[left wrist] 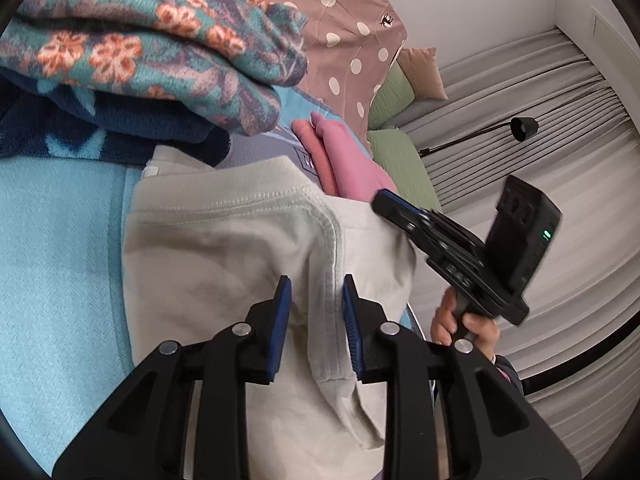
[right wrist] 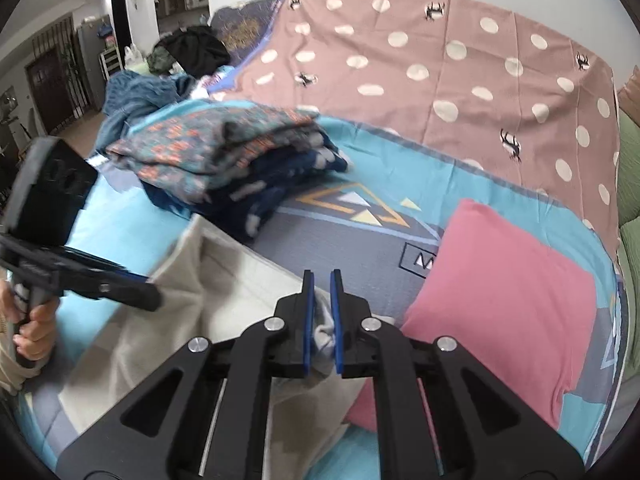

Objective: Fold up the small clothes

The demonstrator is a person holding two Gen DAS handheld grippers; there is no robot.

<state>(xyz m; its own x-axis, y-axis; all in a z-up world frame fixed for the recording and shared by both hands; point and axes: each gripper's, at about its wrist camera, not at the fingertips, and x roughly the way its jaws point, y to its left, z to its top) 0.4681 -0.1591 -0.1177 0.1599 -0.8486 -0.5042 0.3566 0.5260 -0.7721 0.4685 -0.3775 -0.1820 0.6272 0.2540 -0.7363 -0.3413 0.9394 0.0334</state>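
A beige garment lies on the blue bed cover; it also shows in the right wrist view. My left gripper hangs just above it, jaws parted, with a seam running between them. My right gripper is shut on an edge of the beige garment, with cloth bunched between the blue pads. The right gripper shows in the left wrist view at the garment's right edge. The left gripper shows in the right wrist view at the garment's left edge.
A folded pink garment lies right of the beige one, also in the left wrist view. A stack of folded floral and navy clothes sits behind. A brown dotted sheet covers the back. Grey curtains and a black lamp stand beside the bed.
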